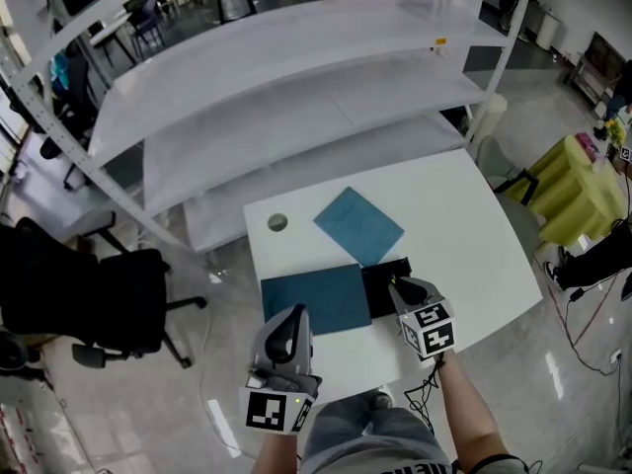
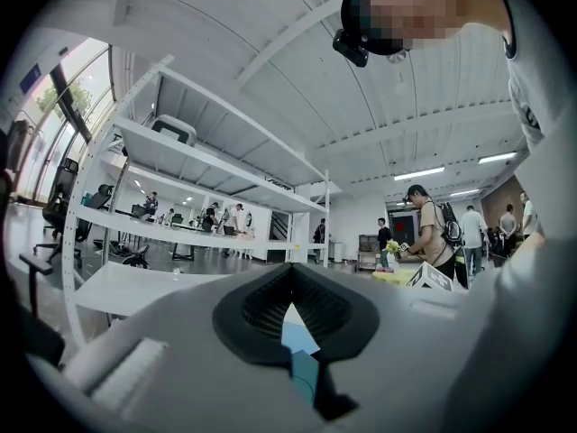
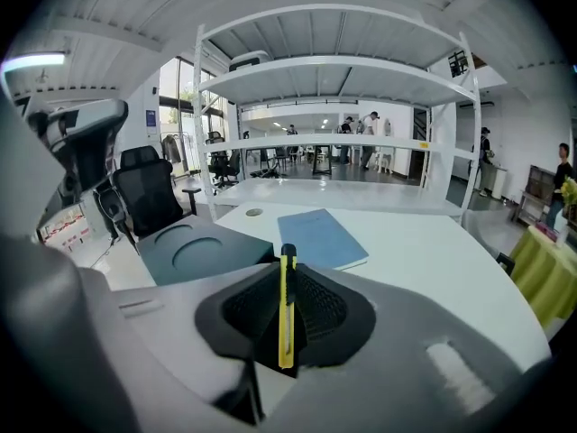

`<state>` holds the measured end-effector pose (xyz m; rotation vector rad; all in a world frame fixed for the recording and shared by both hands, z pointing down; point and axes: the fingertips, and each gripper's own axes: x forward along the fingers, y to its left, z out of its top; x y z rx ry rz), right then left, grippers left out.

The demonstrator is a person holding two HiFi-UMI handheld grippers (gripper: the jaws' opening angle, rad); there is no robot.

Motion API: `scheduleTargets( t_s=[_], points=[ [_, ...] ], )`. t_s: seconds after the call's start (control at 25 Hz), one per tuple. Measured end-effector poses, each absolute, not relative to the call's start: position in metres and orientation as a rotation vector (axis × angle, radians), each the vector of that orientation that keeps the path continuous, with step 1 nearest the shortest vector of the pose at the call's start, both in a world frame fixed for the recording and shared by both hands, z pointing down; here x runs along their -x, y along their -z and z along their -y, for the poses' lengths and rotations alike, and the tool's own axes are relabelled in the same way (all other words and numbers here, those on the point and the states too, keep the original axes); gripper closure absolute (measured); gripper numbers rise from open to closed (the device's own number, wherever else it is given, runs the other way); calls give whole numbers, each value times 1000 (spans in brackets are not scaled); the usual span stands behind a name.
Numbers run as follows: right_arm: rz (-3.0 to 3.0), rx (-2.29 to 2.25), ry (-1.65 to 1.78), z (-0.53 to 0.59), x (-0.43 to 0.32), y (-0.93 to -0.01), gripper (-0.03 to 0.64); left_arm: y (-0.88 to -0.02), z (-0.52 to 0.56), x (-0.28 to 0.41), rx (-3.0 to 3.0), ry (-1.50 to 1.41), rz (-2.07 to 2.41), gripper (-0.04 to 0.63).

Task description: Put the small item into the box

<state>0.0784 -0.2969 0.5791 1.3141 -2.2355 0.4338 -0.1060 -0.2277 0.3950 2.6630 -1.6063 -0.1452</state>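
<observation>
1. Two hand-held grippers hover over the near edge of the white table (image 1: 464, 215). The right gripper (image 3: 287, 282) is clamped on a slim yellow-and-black utility knife (image 3: 287, 318), which stands upright between its pads.
2. The left gripper (image 2: 290, 287) has its jaws drawn together at the tips, with nothing between them.
3. The step in hand looks like carrying the knife to the open dark teal box tray with round recesses (image 3: 194, 246). The tray lies just ahead and left of the right gripper, with a black tray section (image 1: 375, 289) beside it.
4. The next move calls for lowering the knife over a free part of the tray, then parting the jaws.
5. A flat blue rectangular cover (image 1: 358, 225) lies farther back, near the tray; whether it is a lid or a booklet I cannot tell.
6. No brand or readable writing shows, only the square black-and-white patterns on each marker cube (image 1: 432, 330).
</observation>
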Motion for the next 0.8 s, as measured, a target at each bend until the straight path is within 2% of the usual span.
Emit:
scheduleTargets(
  t_s=[0.8],
  points=[
    [2013, -1100, -429, 313, -65, -634, 563, -405, 233, 127, -2607, 133, 1636, 583]
  ],
)
